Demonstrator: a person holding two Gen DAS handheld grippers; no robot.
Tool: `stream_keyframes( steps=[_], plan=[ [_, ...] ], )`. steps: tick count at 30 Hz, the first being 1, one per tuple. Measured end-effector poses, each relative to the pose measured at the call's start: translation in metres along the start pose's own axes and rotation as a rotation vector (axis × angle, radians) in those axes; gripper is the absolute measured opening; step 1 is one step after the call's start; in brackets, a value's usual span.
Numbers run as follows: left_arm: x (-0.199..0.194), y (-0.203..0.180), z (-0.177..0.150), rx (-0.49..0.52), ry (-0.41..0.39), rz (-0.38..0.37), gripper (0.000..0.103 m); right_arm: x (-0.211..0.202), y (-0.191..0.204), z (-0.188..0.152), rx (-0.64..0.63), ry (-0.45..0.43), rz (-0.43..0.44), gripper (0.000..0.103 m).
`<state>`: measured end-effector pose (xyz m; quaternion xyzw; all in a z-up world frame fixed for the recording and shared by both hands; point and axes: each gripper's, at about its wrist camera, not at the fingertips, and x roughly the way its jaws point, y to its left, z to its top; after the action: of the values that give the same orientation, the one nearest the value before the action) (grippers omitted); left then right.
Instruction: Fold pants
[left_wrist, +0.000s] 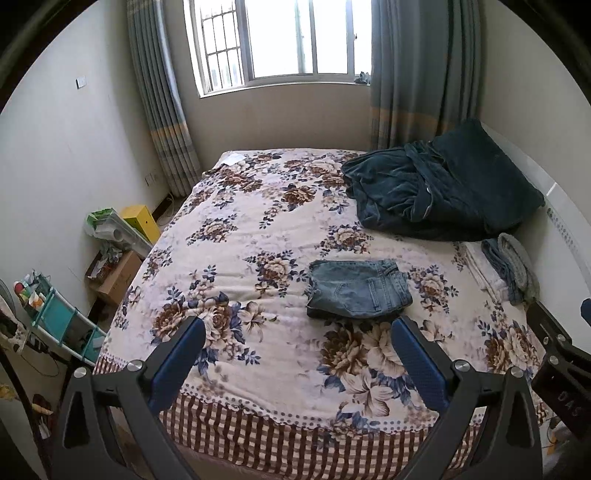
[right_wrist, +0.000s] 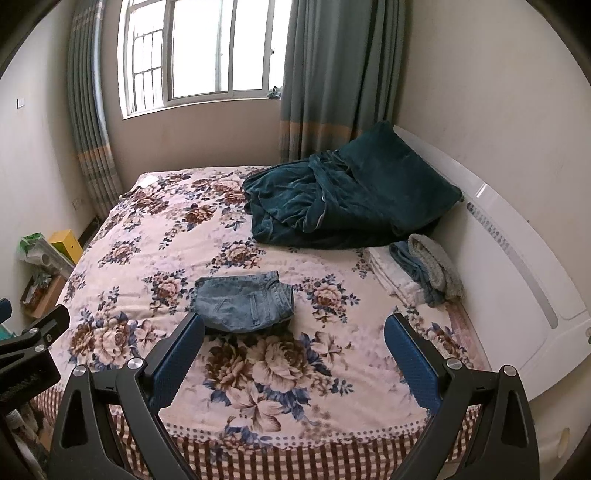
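Blue denim pants (left_wrist: 360, 290) lie folded into a compact rectangle on the floral bed cover (left_wrist: 258, 221); they also show in the right wrist view (right_wrist: 243, 304). My left gripper (left_wrist: 297, 325) is open and empty, held above the near part of the bed, just short of the pants. My right gripper (right_wrist: 293, 325) is open and empty, held above the bed with the pants just beyond its left finger (right_wrist: 177, 354). Neither gripper touches the pants. The right gripper's body shows at the right edge of the left wrist view (left_wrist: 557, 354).
A dark teal blanket and pillow (left_wrist: 443, 188) lie at the far right of the bed. Folded towels and clothes (left_wrist: 506, 269) sit by the white headboard (right_wrist: 517, 266). Boxes and a teal rack (left_wrist: 55, 317) stand on the floor at left. A window and curtains are behind.
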<state>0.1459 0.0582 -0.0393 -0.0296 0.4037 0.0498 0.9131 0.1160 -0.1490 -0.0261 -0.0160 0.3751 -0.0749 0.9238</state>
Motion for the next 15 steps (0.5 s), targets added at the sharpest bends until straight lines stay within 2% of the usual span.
stream_keyframes(
  steps=[15],
  plan=[
    [0.0008, 0.0020, 0.0006, 0.012, -0.007, 0.004, 0.103, 0.0055, 0.0040, -0.0038, 0.007, 0.021, 0.013, 0.100]
  ],
)
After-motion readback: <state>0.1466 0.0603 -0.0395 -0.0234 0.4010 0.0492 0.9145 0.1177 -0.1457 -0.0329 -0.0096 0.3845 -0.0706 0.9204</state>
